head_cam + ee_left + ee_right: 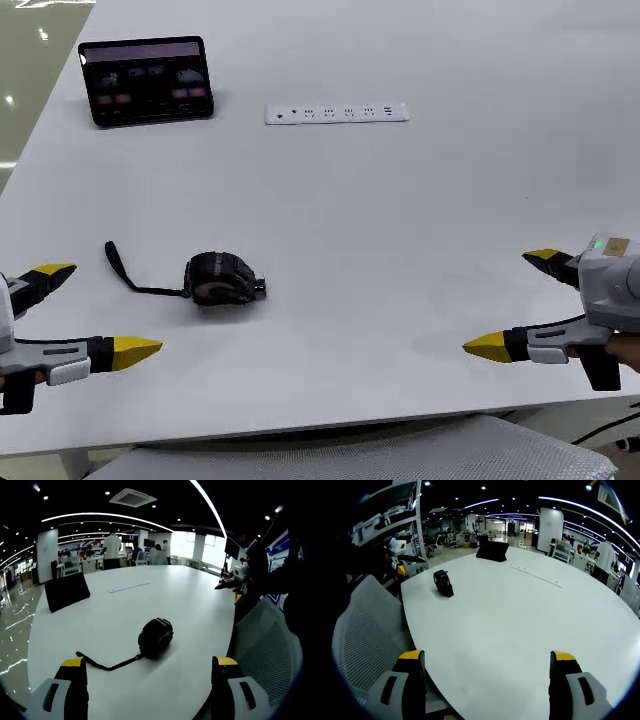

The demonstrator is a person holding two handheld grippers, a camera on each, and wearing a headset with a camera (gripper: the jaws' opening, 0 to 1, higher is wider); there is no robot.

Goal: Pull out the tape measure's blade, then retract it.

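white table (pixel 400 250) in big office | tape (pixel 222 279), tablet (pixel 146 79), plug strip (pixel 337 113) on it | left gripper (pixel 114 307), right gripper (pixel 496 302) wide open, holding nothing

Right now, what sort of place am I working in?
Probably an open-plan office or lab: a large white table holds a black rectangular tablet and a long white power strip, with a square ceiling air vent overhead.
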